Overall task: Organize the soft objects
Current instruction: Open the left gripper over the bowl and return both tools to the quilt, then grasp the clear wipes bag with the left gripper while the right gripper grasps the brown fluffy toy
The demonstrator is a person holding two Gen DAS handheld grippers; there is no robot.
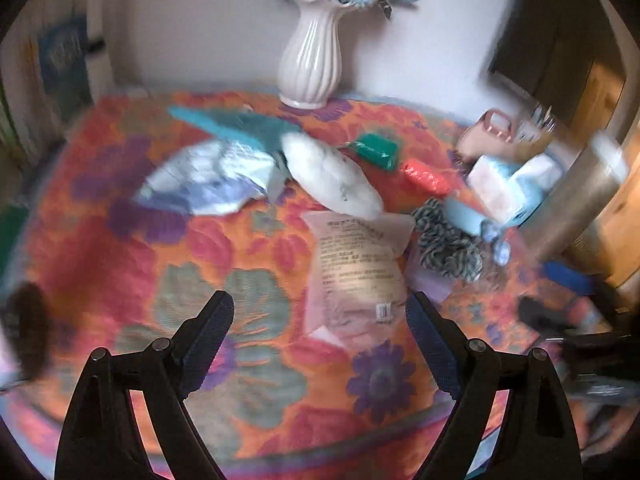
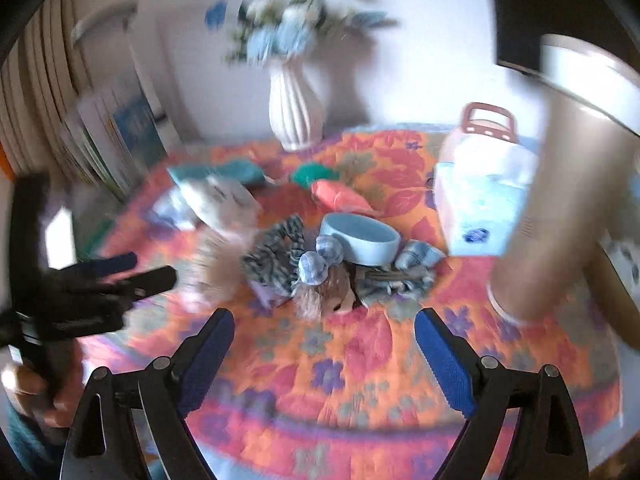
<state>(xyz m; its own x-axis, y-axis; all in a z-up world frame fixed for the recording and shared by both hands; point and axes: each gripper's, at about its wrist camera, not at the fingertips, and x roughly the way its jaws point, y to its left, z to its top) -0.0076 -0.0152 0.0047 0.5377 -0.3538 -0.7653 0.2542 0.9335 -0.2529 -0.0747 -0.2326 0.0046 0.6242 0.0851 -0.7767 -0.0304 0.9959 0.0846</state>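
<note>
Soft objects are seen scattered over the floral tablecloth, in front of the white vase. Nearer than the vase, a white pouch and a printed packet are laid. Left gripper and right gripper are held above the cloth, fingers apart, nothing between.

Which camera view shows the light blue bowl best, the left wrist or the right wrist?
The right wrist view shows the light blue bowl best: its whole rim and wall are visible, upright on the flowered cloth. In the left wrist view only a blurred pale blue shape appears beside the striped fabric; its form is unclear.
</note>
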